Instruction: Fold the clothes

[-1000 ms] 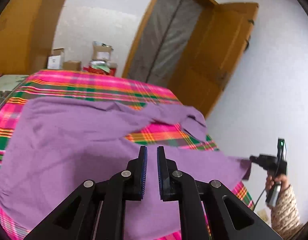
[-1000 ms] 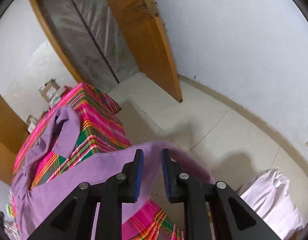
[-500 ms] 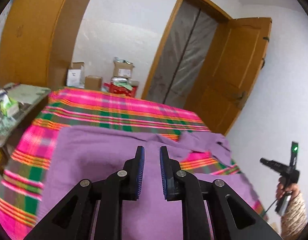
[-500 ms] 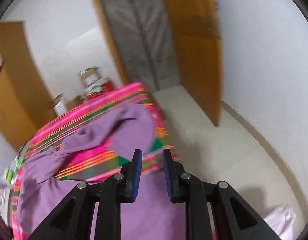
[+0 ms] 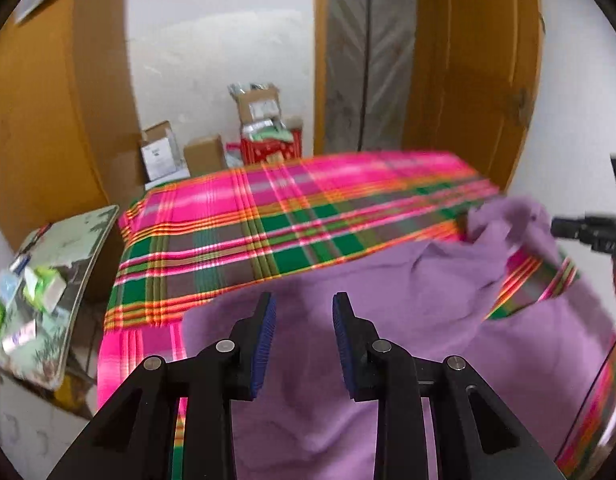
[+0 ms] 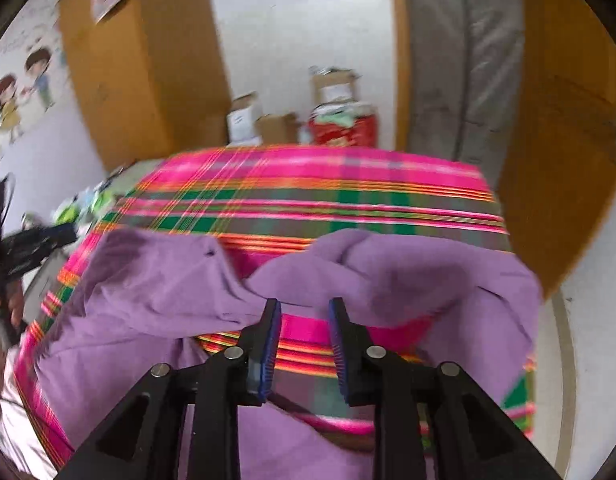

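A purple garment (image 5: 408, 320) lies spread over a bed covered with a pink, green and orange plaid cloth (image 5: 292, 216). My left gripper (image 5: 304, 308) hovers open above the garment's near left part, with nothing between its fingers. In the right wrist view the purple garment (image 6: 148, 292) has a sleeve (image 6: 388, 268) bunched across it, and a patch of plaid cloth (image 6: 308, 200) shows between the folds. My right gripper (image 6: 304, 314) is open just above that patch and holds nothing. The picture is blurred by motion.
Cardboard boxes (image 5: 204, 152) and a red box (image 5: 272, 148) stand by the far wall. A wooden door (image 5: 468, 80) is at the right, a tall wooden cabinet (image 5: 48, 120) at the left. A cluttered side table (image 5: 40, 288) adjoins the bed's left side. A pale cloth (image 6: 24, 432) lies low left.
Both grippers' fingers have spread from nearly shut to open. Both views swung toward the far wall, and the right gripper came from beside the bed's edge to over the garment.
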The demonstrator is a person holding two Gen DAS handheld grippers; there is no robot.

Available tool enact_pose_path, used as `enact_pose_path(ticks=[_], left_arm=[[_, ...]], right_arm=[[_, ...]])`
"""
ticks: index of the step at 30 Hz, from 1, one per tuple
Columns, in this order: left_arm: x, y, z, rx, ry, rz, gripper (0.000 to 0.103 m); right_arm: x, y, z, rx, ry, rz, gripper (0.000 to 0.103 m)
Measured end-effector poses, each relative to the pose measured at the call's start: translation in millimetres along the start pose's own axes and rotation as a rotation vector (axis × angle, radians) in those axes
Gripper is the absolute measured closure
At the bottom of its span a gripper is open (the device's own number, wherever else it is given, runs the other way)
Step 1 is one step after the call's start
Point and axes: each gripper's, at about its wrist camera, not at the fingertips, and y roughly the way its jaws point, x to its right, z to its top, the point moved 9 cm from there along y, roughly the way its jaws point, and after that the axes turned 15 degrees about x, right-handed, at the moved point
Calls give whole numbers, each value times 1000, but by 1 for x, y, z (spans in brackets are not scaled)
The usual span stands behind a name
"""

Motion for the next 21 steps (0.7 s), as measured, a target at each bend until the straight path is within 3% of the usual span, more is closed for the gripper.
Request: enact_pose_path(ticks=[4,7,11,21], left_arm=[[-12,37,-2,-65,62,-7,73],[-13,62,-7,-118,122,-34,73],[-7,84,-17,-181,192,-84,73],[-15,115,-38,-258,314,-57,72]], right_arm=[[-21,31,-2,-51,-68,50,74],[-36,48,-4,-81,-103,93,66],[-48,68,-9,-133,-145,128,66],[-48,89,-15,-202,-185,113,66]])
